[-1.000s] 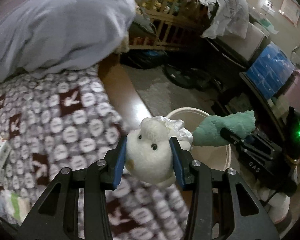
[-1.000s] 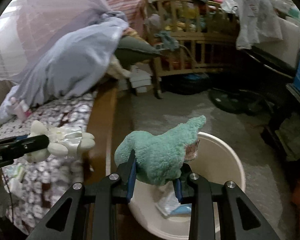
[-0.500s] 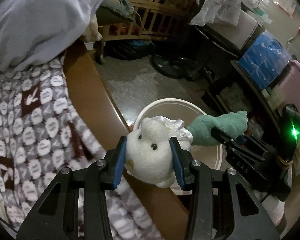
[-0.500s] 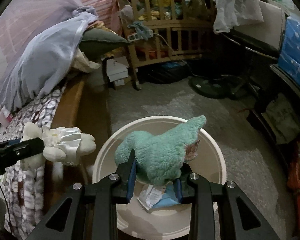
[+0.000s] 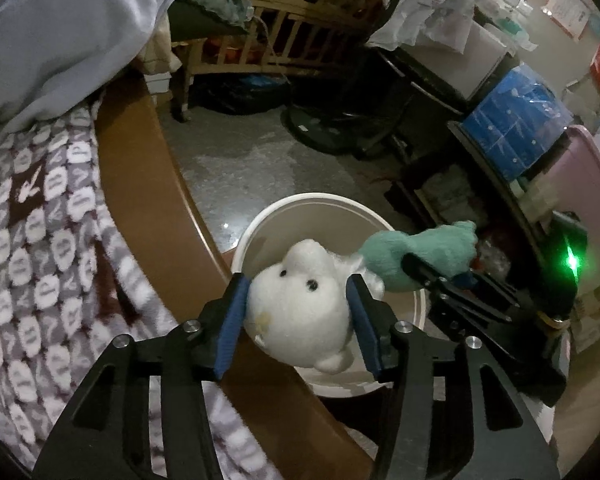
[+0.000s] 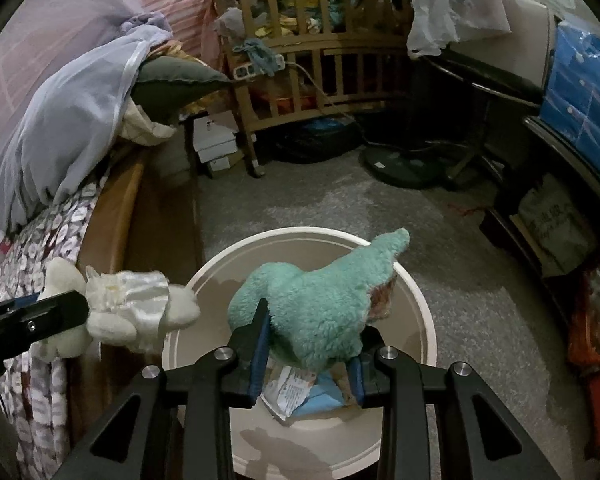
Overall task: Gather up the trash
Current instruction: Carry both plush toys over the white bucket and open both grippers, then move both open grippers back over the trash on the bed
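My left gripper (image 5: pixel 298 312) is shut on a white plush toy (image 5: pixel 300 308) and holds it over the near rim of a round cream bin (image 5: pixel 320 208) on the floor beside the bed. My right gripper (image 6: pixel 308 344) is shut on a green plush toy (image 6: pixel 320 304) and holds it above the bin (image 6: pixel 420 312). Paper and blue wrappers (image 6: pixel 300 396) lie in the bin's bottom. The white toy with its satin frill (image 6: pixel 132 308) shows at the left of the right wrist view. The green toy (image 5: pixel 420 252) shows at the right of the left wrist view.
The bed with a patterned blanket (image 5: pixel 40 220) and wooden edge (image 5: pixel 148 168) is on the left. A wooden crib (image 6: pixel 320 52), a fan base (image 6: pixel 404 164), a dark shelf (image 6: pixel 540 216) and blue boxes (image 5: pixel 516 132) ring the carpeted floor (image 6: pixel 480 280).
Both grippers have moved from the bed side out over the bin, each keeping its toy. The bin now sits directly below the green toy and the white toy is at its rim.
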Motion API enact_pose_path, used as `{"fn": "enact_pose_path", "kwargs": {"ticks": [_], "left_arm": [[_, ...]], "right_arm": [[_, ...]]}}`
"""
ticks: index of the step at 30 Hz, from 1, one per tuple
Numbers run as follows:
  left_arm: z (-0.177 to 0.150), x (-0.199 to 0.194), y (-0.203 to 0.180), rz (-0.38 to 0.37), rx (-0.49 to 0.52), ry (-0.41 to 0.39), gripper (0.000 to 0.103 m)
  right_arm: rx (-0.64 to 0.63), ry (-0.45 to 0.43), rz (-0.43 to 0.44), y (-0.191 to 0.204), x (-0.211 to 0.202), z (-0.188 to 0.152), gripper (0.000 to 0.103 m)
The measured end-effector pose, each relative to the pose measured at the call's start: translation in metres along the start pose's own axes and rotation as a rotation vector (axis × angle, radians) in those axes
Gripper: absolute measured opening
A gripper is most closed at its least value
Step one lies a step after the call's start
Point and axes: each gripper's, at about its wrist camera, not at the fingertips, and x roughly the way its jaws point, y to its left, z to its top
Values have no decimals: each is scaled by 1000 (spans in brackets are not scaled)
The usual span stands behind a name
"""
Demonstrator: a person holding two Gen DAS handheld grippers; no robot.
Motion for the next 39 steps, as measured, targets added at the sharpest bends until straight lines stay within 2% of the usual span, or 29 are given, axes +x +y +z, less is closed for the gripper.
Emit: {"fn": "enact_pose_path", "kwargs": {"ticks": [2,6,13,24,28,39], "left_arm": [[0,-1,0,1,0,4,54],[-1,-9,2,14,4,1,57],[-12,-34,12,114,36,-19,57],[-36,-95,50,198,14,-61,57],[-54,-131,75,236,8,-80,57],[-119,-220,158,332,-67,-38,57]], "right_arm": [[3,0,-5,0,1,0,41],[-1,-1,-6,1,2,0,43],[-21,-7,26,14,0,-2,43],[-126,-47,44,65,-24,-2,47],[-159,-50,110,92,-35,-5,56],[-326,5,367,196,-65,-27,59]]}}
